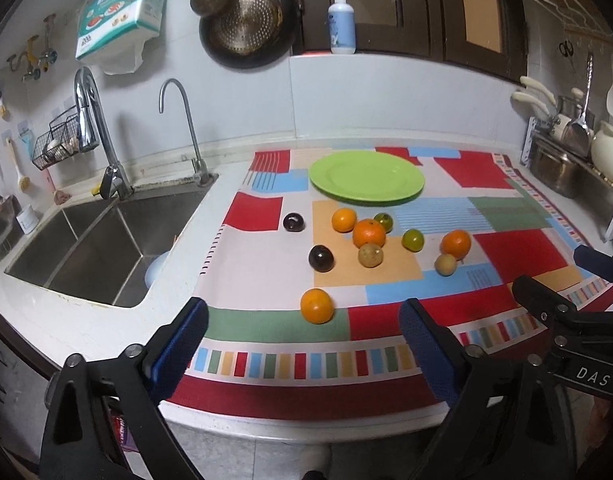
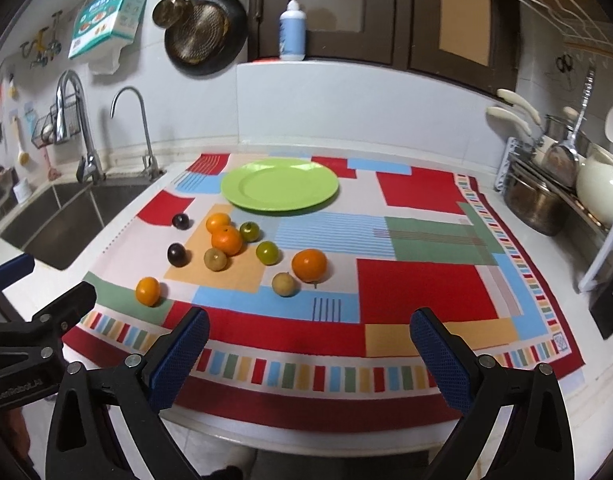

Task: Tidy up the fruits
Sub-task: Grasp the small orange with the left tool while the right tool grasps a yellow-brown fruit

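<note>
A green plate (image 1: 366,178) (image 2: 279,187) lies empty at the back of a colourful cloth (image 1: 506,248) (image 2: 426,292). In front of it several fruits are scattered: oranges, the nearest orange (image 1: 316,306) (image 2: 148,291) alone at the front, two dark plums (image 1: 321,258) (image 2: 177,255), green and yellowish small fruits (image 1: 412,239) (image 2: 267,253). My left gripper (image 1: 302,316) hovers open over the cloth's front edge, the nearest orange just beyond its fingertips. My right gripper (image 2: 308,324) stands open to the right of it, nothing between its fingers.
A steel sink (image 1: 90,248) (image 2: 54,220) with two taps lies left of the cloth. Pots and a white kettle (image 2: 602,192) fill a rack at the right. A pump bottle (image 1: 341,24) stands on the back ledge; pans hang on the wall.
</note>
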A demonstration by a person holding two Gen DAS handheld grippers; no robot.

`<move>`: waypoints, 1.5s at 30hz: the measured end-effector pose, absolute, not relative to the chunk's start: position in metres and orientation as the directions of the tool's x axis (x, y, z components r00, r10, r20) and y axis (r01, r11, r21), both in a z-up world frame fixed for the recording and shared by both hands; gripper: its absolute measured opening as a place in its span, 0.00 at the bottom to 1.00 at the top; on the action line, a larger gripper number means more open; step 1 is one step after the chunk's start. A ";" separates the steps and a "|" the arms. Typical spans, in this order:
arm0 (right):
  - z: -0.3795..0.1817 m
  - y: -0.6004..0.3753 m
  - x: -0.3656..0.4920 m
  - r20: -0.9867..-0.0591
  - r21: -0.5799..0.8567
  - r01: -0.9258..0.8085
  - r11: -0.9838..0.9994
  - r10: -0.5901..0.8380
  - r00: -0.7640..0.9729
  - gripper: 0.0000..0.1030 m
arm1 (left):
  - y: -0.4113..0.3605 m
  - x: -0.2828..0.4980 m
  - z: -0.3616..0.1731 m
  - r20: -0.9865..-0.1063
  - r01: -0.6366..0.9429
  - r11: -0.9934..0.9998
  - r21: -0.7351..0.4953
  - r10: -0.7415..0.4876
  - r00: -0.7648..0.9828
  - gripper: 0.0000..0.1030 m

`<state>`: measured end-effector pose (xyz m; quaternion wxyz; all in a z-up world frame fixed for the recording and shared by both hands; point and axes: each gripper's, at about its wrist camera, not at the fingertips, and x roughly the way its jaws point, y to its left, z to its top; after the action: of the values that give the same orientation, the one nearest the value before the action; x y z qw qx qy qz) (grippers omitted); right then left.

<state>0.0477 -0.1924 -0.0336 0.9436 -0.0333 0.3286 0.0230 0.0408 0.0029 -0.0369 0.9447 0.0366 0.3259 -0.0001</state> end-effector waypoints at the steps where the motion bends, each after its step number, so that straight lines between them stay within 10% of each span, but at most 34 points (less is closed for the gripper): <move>1: -0.036 -0.191 0.051 -0.629 -0.048 -0.072 0.996 0.025 0.777 0.96 | 0.004 0.044 -0.040 -0.622 0.027 0.997 0.068 0.021 0.783 0.90; 45: -0.116 -0.176 0.169 -0.789 0.059 -0.133 0.989 0.128 0.601 0.31 | 0.007 0.133 -0.113 -0.798 0.068 0.998 -0.017 -0.054 0.600 0.32</move>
<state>0.1689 -0.1763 -0.1160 0.8948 -0.0028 0.4404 0.0730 0.1327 0.0074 -0.1127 0.8944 0.0074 0.4460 -0.0341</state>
